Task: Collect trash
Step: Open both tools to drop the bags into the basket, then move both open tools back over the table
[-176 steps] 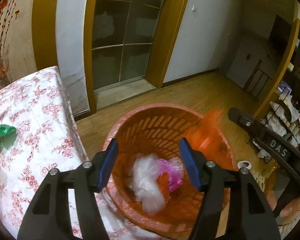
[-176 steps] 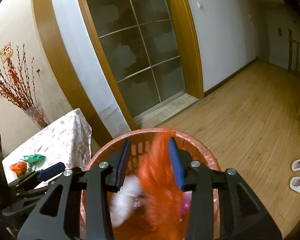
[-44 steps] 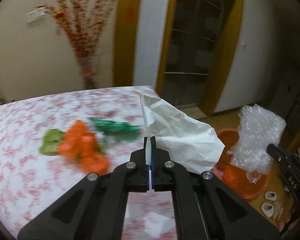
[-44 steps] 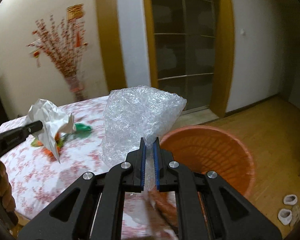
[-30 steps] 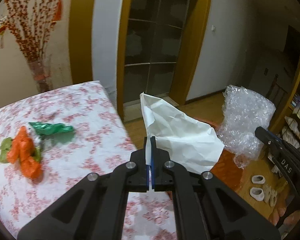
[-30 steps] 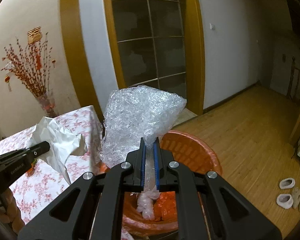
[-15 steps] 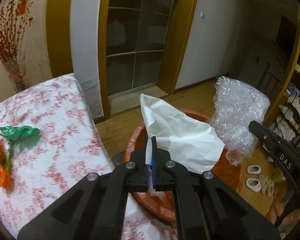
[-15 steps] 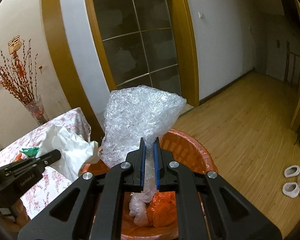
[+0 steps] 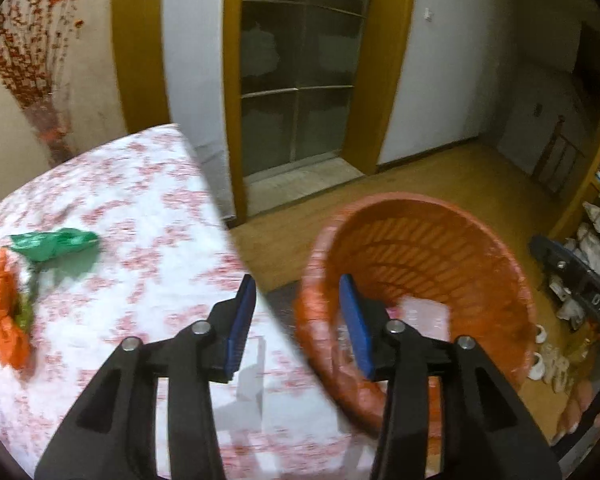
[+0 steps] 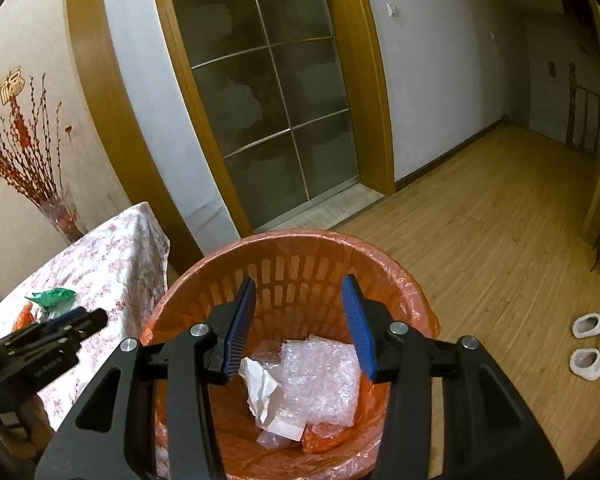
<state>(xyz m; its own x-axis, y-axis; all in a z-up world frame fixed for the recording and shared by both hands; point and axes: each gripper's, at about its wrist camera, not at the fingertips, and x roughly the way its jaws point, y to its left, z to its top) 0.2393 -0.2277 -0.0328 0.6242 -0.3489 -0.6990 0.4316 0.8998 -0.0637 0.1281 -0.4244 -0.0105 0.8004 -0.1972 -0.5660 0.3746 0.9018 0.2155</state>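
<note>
The orange trash basket (image 10: 308,256) stands on the floor beside the table and also shows in the left wrist view (image 9: 452,240). Bubble wrap (image 10: 320,376) and crumpled white paper (image 10: 260,388) lie inside it on other trash. My right gripper (image 10: 298,320) is open and empty above the basket. My left gripper (image 9: 298,316) is open and empty over the table edge next to the basket. A green wrapper (image 9: 52,242) and an orange wrapper (image 9: 4,320) lie on the floral tablecloth (image 9: 148,208) to the left.
A vase of red branches (image 10: 56,208) stands at the table's far side. Slippers (image 10: 586,344) lie on the wooden floor to the right. Glass sliding doors (image 10: 268,92) are behind the basket. Shelves (image 9: 596,240) stand at the right.
Both grippers opened. The white paper and the bubble wrap dropped into the basket. The left gripper has swung back left toward the table.
</note>
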